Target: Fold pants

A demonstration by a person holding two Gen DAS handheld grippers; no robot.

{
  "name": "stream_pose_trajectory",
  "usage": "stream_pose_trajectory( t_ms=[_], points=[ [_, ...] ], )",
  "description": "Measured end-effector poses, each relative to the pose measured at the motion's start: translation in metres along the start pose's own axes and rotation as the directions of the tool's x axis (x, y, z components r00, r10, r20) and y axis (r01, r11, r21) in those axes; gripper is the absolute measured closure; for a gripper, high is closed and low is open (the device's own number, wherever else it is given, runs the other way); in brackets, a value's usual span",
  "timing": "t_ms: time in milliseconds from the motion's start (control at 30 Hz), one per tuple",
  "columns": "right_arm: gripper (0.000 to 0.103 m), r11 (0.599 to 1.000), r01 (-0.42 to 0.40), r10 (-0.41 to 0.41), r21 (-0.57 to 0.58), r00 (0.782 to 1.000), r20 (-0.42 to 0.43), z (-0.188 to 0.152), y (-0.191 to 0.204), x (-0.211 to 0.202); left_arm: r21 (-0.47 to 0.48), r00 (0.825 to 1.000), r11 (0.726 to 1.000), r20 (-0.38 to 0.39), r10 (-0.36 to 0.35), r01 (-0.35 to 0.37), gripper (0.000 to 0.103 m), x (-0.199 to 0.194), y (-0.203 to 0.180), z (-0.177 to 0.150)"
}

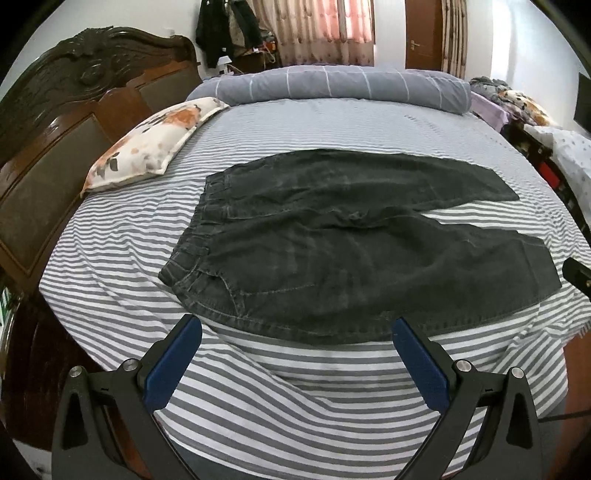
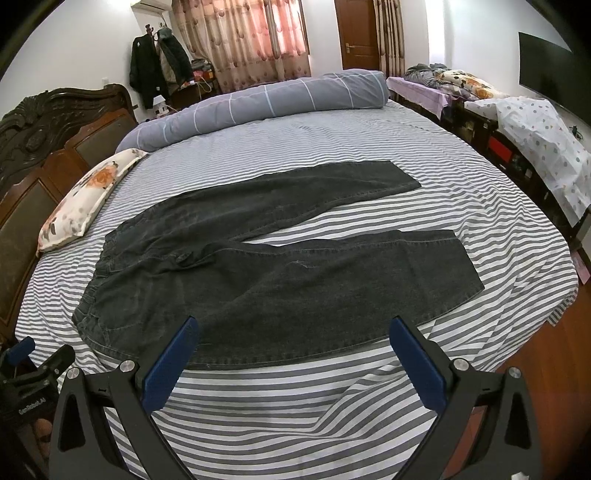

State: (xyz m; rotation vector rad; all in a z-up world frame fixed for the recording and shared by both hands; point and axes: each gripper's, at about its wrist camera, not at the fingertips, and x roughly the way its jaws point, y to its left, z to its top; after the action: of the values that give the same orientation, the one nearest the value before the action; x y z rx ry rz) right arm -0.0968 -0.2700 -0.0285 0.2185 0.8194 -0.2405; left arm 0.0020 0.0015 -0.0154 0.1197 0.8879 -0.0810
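- Striped grey-and-white bed sheet (image 1: pixel 288 373) covers the wide bed that fills both wrist views, with a bedroom behind it.
- Left gripper (image 1: pixel 297 332) hovers over the near edge of the bed, its blue-padded fingers (image 1: pixel 173 365) spread wide apart and holding nothing; their tips sit just short of the near hem of the cloth.
- Right gripper (image 2: pixel 295 332) hangs likewise at the near edge, further right along the bed, its blue pads (image 2: pixel 419 363) set wide apart and empty.
- Dark denim pants (image 1: pixel 332 240) lie flat and unfolded on the sheet just beyond both grippers, waistband to the left, the two legs running to the right and splayed in a narrow V.
- Near leg (image 2: pixel 351 280) lies closest to the grippers; the far leg (image 2: pixel 295 192) angles away toward the far right.
- Floral pillow (image 1: pixel 147 147) rests at the left, near the waistband but apart from it, against the dark carved wooden headboard (image 1: pixel 74 92).
- Rolled grey checked duvet (image 2: pixel 258 99) lies along the far side of the bed.
- Patterned curtains (image 2: pixel 243 40) and a brown door (image 2: pixel 356 33) stand on the far wall; dark coats (image 2: pixel 155 70) hang at the far left.
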Motion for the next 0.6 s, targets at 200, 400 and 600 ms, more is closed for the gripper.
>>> stream_pose_trajectory(
  t_ms=[200,400,600],
  points=[
    [0.001,1.000,0.001,-0.001,0.001,1.000,-0.004,-0.0020,-0.0027,0.0003,0.011,1.000,1.000,-0.027,-0.005,0.005,0.001,0.0021,-0.0033,0.0009],
    [0.001,1.000,0.005,-0.005,0.001,1.000,-0.012,-0.0041,-0.0039,0.0018,0.024,0.999,1.000,-0.038,0.010,-0.009,0.001,0.0019,-0.0060,0.0015],
    [0.001,1.000,0.005,-0.005,0.000,1.000,-0.029,-0.0052,-0.0042,0.0059,0.023,0.999,1.000,-0.045,-0.004,0.005,0.001,0.0007,-0.0068,0.0029]
  ],
)
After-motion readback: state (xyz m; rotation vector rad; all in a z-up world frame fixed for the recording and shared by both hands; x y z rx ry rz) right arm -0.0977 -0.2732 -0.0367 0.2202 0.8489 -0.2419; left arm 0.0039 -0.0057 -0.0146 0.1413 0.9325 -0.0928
